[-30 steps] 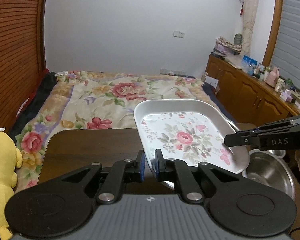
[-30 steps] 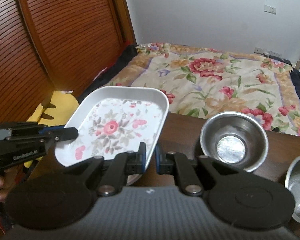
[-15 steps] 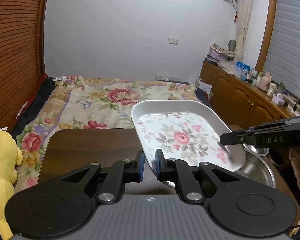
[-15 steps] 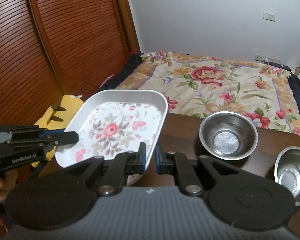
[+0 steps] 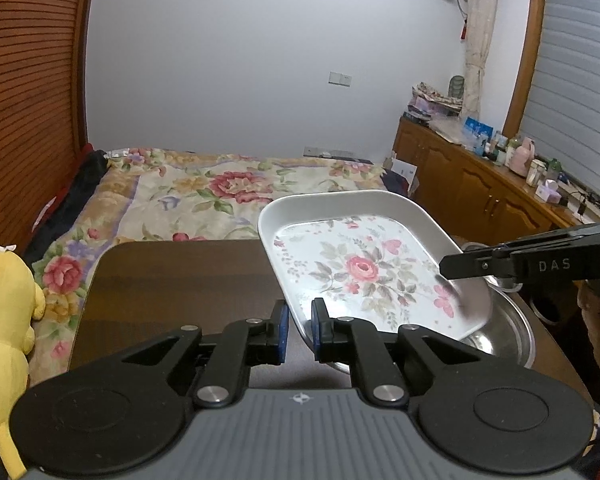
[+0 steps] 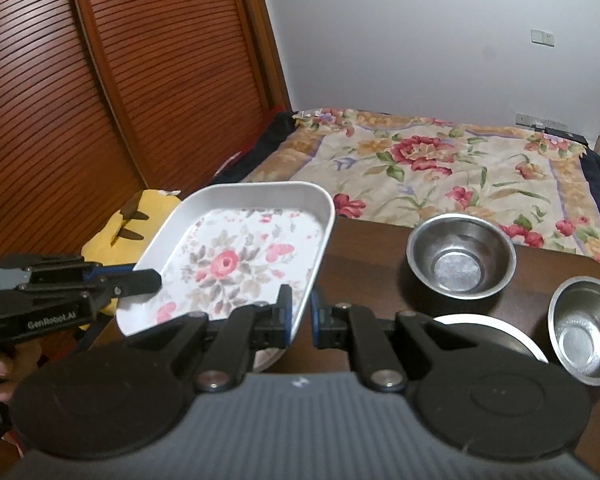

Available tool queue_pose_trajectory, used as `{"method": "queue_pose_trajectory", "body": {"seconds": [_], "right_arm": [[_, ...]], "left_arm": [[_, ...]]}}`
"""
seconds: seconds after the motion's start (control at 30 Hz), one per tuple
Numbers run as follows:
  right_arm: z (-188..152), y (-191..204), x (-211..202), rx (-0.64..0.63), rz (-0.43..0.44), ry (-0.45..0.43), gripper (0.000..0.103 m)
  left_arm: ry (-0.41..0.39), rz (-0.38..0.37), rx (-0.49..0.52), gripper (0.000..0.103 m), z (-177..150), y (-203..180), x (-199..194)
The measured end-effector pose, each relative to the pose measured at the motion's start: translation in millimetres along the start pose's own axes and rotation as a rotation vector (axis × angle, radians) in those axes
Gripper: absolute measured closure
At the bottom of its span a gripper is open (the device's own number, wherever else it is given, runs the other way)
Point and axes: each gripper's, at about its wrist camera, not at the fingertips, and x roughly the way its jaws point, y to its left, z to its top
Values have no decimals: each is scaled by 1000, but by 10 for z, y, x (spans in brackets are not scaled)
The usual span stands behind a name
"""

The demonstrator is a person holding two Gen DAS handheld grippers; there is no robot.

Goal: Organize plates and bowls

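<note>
A white rectangular tray with a rose print (image 5: 364,268) (image 6: 236,264) is held up above the dark table, gripped on opposite edges. My left gripper (image 5: 299,328) is shut on its near-left rim; it shows from the side in the right wrist view (image 6: 140,280). My right gripper (image 6: 300,316) is shut on the opposite rim; it shows in the left wrist view (image 5: 460,266). A large steel bowl (image 5: 512,332) sits under the tray. Two smaller steel bowls (image 6: 460,256) (image 6: 584,332) stand on the table, and a white plate (image 6: 492,330) lies near them.
The dark wooden table (image 5: 180,284) stands against a bed with a floral quilt (image 6: 440,160). A yellow plush toy (image 5: 0,320) sits off the table's left side. A wooden sideboard (image 5: 480,188) with clutter runs along the right wall. A slatted wooden door (image 6: 80,100) is on the left.
Both grippers have lifted the tray higher above the table. The bowls look lower and farther in the right wrist view.
</note>
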Motion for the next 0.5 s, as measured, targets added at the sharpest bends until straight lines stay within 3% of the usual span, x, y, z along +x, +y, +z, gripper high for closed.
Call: {"method": "queue_pose_trajectory", "body": {"seconds": [0.5], "right_arm": [[-236, 91, -220, -20, 29, 6, 92]], "left_arm": [[-10, -25, 7, 90, -182, -38, -260]]}}
